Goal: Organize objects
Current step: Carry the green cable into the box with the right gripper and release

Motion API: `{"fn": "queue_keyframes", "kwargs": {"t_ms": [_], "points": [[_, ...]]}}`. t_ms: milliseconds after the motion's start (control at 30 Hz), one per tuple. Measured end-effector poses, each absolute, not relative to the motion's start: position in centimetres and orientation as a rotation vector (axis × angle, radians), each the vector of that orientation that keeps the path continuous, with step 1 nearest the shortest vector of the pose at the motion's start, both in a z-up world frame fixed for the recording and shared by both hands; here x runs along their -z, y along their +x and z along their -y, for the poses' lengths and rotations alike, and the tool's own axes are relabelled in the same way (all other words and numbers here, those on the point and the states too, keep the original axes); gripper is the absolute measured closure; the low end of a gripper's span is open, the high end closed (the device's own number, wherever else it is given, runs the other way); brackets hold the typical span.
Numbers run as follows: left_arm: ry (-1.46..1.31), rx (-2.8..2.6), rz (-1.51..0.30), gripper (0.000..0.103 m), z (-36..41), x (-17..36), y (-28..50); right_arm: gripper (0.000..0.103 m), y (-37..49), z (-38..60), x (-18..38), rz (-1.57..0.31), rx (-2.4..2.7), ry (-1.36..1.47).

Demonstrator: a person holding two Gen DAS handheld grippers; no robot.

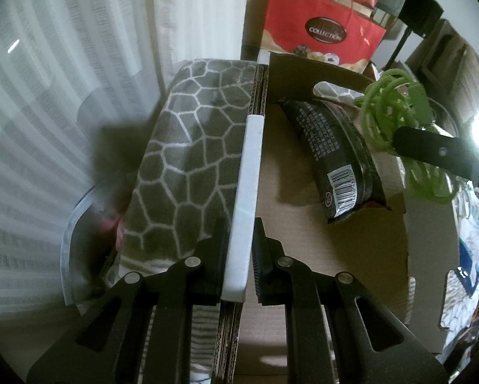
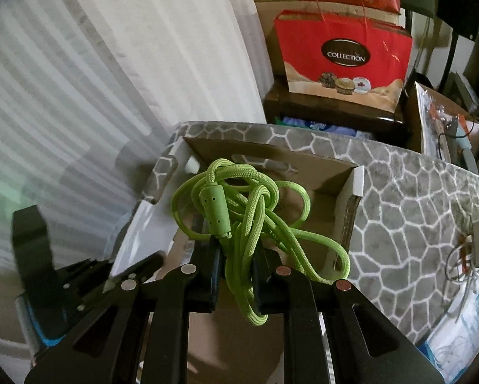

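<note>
Tangled lime-green braided cable [image 2: 239,220], pinched in the right gripper [image 2: 238,275], hanging in loops over the open brown cardboard box [image 2: 306,166]. Left gripper [image 1: 241,265] clamped tight on the box's white-edged side wall [image 1: 250,160]. Inside the box: black plastic snack packet with a barcode [image 1: 335,156], lying flat on the bottom. Grey blanket with white honeycomb lines [image 1: 191,147] under and around the box. Red "Collection" gift bag [image 2: 345,54] standing well behind, next to white sheer curtains [image 2: 111,73].

Left gripper [image 1: 239,265] and right gripper [image 2: 238,280], matte black angular arms, round silver rivets, ribbed black jaws
</note>
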State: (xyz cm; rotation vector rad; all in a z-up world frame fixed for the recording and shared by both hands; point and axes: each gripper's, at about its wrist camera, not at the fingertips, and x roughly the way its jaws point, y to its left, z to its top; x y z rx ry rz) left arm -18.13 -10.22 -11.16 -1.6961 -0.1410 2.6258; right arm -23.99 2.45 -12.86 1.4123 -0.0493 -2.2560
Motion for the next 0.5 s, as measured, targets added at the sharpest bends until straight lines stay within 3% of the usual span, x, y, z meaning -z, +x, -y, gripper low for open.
{"fn": "queue_keyframes", "kwargs": {"t_ms": [500], "points": [[-1.696,-2.626,0.143,0.090,10.3,11.2,-18.1,0.086,-25.3,-2.0,15.0,-0.026,2.318,1.416]]}}
